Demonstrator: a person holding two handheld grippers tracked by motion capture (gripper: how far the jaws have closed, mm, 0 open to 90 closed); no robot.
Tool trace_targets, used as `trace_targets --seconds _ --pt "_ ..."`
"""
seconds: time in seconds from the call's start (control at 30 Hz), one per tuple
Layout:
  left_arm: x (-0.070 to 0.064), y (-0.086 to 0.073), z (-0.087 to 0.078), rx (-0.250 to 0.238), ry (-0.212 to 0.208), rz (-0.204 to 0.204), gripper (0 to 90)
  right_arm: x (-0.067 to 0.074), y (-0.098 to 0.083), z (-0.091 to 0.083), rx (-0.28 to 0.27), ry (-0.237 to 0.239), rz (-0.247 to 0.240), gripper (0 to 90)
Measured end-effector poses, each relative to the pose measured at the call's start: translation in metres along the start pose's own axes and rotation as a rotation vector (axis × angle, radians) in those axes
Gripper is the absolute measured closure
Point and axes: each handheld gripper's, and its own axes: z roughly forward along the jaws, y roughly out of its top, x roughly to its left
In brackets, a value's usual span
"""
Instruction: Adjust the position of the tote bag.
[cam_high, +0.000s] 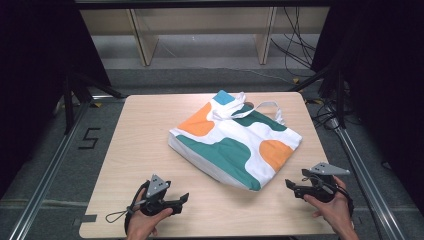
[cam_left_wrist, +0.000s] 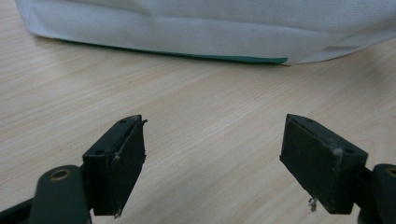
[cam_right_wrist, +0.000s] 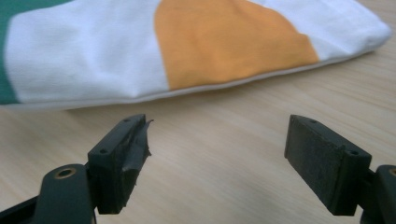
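**Tote bag flat, both grippers empty**

The wooden table carries a white, green and orange tote bag lying flat at its centre. Near the front edge, the left gripper and right gripper face it, jaws spread apart, holding nothing

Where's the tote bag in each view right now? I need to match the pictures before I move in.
High view: the tote bag lies mid-table, handles toward the far edge.
Left gripper view: its white bottom edge spans the top, beyond the open left claw.
Right gripper view: its orange patch sits top centre, beyond the open right claw.
Shared landmark: the wooden table.
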Motion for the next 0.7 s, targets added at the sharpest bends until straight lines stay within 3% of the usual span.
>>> trace_targets --seconds 0.1,0.13,0.17,0.2,0.3,0.33,0.37,0.53,0.6,0.67,0.7 --pt "0.0 0.0 0.0 0.0 0.004 0.001 20.4 0.004 0.001 -0.001 -0.019 0.023 -0.038 22.2" --pt "0.002 0.0 -0.002 0.022 0.007 0.025 20.4 0.004 0.001 -0.001 -0.019 0.023 -0.038 22.2" --pt "0.0 0.0 0.0 0.001 0.01 -0.005 20.1 0.013 0.002 -0.002 -0.025 0.047 -0.029 22.2" --pt "0.0 0.0 0.0 0.001 0.01 -0.007 19.9 0.015 0.002 -0.002 -0.023 0.05 -0.036 22.2" --pt "0.004 0.0 -0.003 0.03 0.011 0.035 19.9 0.019 0.002 -0.002 -0.021 0.062 -0.089 22.5" --pt "0.004 0.0 -0.003 0.03 0.011 0.035 19.9 0.019 0.002 -0.002 -0.021 0.062 -0.089 22.5" --pt "0.004 0.0 -0.002 0.02 0.017 0.013 19.9 0.026 0.003 -0.003 -0.021 0.096 -0.09 22.8" --pt "0.004 0.0 -0.002 0.033 0.007 0.018 19.9 0.039 0.004 -0.005 -0.011 0.128 -0.11 22.8" --pt "0.002 0.0 -0.001 0.027 0.009 0.015 19.6 0.05 0.004 -0.004 0.009 0.152 -0.136 23.0" --pt "0.002 0.001 -0.002 0.031 0.004 0.025 19.5 0.052 0.005 -0.003 0.003 0.158 -0.163 23.0" --pt "0.001 0.0 0.0 0.009 0.002 0.002 19.3 0.057 0.005 -0.001 -0.001 0.159 -0.183 23.0"
